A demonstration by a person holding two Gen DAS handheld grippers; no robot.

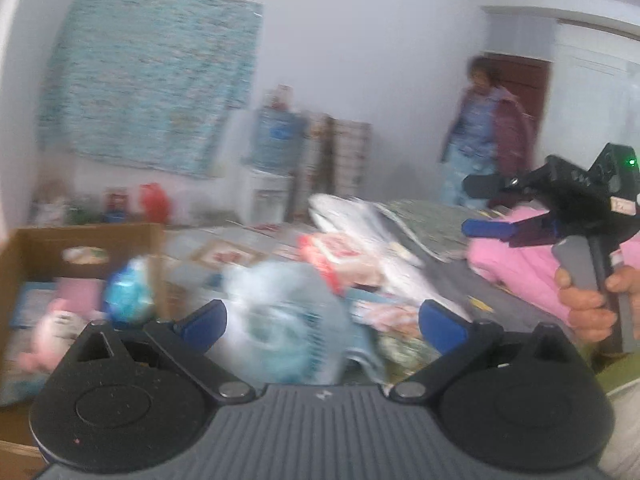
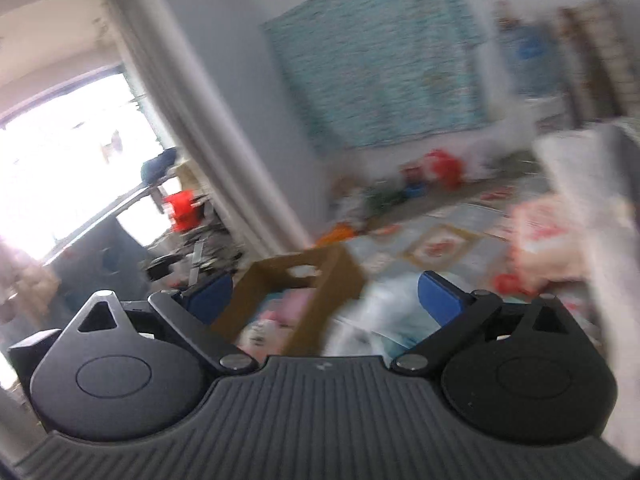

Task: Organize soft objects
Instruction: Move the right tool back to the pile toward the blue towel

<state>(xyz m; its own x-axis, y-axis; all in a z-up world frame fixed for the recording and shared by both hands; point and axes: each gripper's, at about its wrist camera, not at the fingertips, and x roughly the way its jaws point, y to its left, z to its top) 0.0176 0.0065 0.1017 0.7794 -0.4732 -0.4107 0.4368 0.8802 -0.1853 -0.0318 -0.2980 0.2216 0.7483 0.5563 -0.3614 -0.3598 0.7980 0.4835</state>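
a pale blue soft bundle (image 1: 280, 320) is seen between the wide-spread jaws of the left gripper (image 1: 322, 322), contact unclear; the right gripper (image 2: 324, 298) is spread wide, nothing held.

White walls (image 1: 360, 60); teal woven hanging (image 1: 152, 80); brown door (image 1: 524, 80); bright window (image 2: 68, 152); patterned floor mat (image 2: 440, 244).

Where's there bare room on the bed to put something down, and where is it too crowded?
One bare patch: the dark grey strip between the white bundle and the pink bedding. It is crowded ahead of the left gripper: a pale blue plastic bag and red-and-white packs. The cardboard box already holds pink soft items; blur hides any free space inside.
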